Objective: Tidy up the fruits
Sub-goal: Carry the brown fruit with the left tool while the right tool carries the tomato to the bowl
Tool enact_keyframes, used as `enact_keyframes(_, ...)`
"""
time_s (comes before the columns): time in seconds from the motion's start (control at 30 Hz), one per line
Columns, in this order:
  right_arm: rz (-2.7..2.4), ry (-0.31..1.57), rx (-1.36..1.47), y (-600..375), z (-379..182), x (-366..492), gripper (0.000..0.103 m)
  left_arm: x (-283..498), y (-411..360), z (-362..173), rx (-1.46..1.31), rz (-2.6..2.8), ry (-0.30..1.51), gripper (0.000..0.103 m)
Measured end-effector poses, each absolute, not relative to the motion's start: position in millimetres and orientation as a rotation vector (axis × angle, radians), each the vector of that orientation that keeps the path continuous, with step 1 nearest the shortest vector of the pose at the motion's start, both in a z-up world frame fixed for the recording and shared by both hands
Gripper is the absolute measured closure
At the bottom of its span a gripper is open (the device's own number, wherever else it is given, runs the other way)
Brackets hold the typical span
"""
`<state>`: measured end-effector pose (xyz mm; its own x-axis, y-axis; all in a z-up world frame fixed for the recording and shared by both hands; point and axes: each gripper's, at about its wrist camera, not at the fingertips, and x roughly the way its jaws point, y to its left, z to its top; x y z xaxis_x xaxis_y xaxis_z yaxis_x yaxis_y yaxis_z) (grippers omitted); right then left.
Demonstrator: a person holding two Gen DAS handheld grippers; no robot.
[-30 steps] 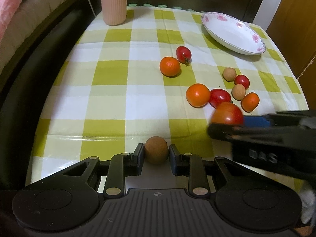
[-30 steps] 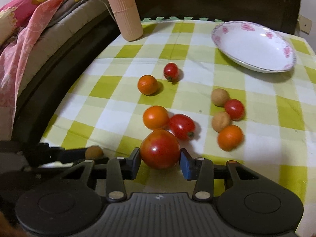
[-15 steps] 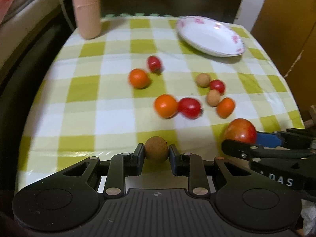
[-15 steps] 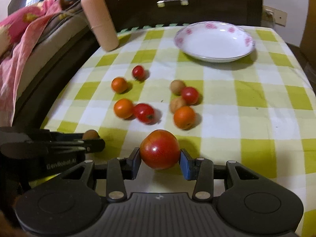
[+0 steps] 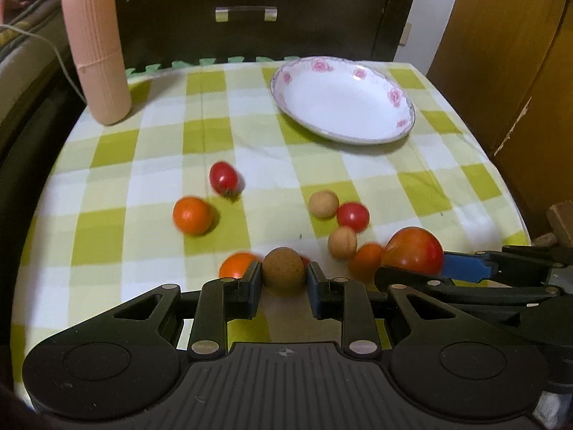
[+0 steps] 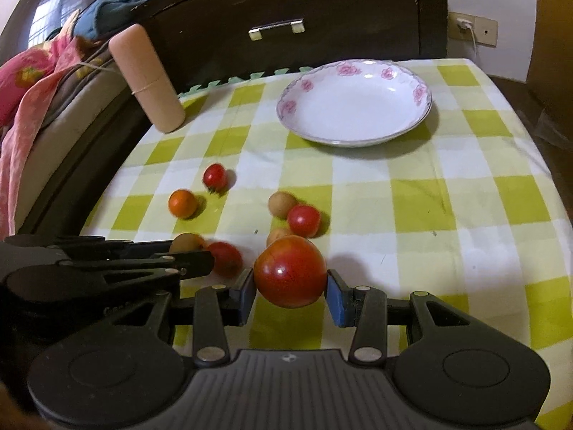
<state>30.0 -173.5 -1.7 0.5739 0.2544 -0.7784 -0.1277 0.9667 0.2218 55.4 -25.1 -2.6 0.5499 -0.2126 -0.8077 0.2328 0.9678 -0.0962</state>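
Left wrist view: the left gripper [image 5: 283,279] pinches a small brown round fruit [image 5: 283,268] at its widest part, held above the near edge of a green-checked tablecloth [image 5: 154,186]. Loose small fruits lie beyond, and an empty floral plate [image 5: 401,122] sits at the far side. The fruit looks light and firm-skinned (probably prone to rolling once released).

Right wrist view: the right gripper [image 6: 290,292] clamps a large red tomato [image 6: 290,270] across its middle, above the cloth and well short of the plate. The tomato looks smooth, heavier and likely soft, so it calls for light pressure.
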Motion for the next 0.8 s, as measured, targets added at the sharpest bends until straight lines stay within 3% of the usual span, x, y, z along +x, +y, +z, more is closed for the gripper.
enact_keyframes(0.8, 0.139, 0.845, 0.104, -215.9, 15.7, 144.3, 0.063, 171.7, -79.4, 13.1, 0.089, -0.304, 0.858, 0.071)
